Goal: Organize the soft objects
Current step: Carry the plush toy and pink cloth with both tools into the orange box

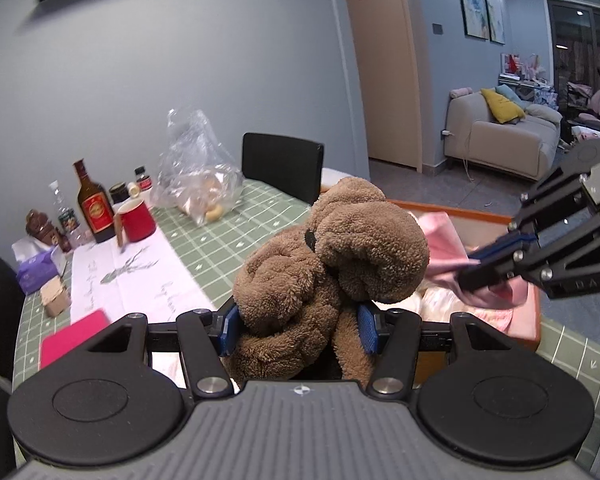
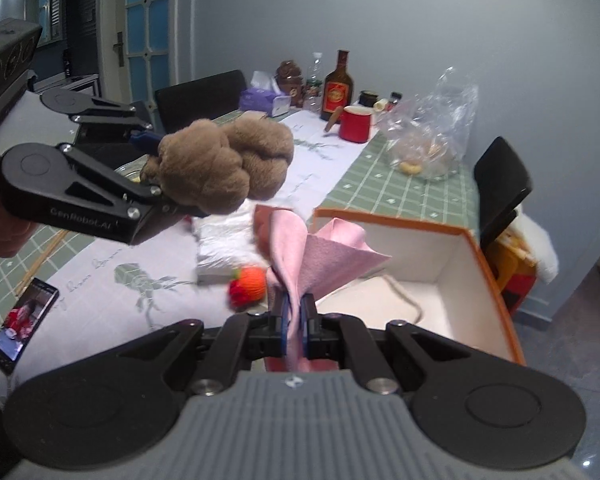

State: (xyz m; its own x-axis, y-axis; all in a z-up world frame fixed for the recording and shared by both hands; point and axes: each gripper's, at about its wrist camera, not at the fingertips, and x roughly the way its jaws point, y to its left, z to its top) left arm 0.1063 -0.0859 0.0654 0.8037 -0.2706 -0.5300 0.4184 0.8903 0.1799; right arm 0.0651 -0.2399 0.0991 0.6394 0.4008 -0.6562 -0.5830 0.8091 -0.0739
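A brown plush bear (image 1: 332, 264) hangs above the table, and my left gripper (image 1: 299, 328) is shut on its body with the blue pads pressed into both sides. The right wrist view shows the bear (image 2: 228, 160) bunched at the tip of the left gripper (image 2: 162, 176). My right gripper (image 2: 295, 312) is shut on a pink cloth (image 2: 324, 256), which fans upward from the pads. That cloth (image 1: 444, 236) and right gripper (image 1: 472, 268) hover over an orange-rimmed, white-lined box (image 2: 492, 280). The box (image 1: 460, 212) holds pale soft items.
On the green checked table (image 2: 380, 188) lie an orange-red knitted toy (image 2: 248, 280), a white tissue pack (image 2: 220, 248) and a phone (image 2: 22, 320). At the back stand a red mug (image 2: 354, 124), a brown bottle (image 1: 95, 208) and a plastic bag (image 1: 196, 168). Black chairs (image 1: 280, 164) flank the table.
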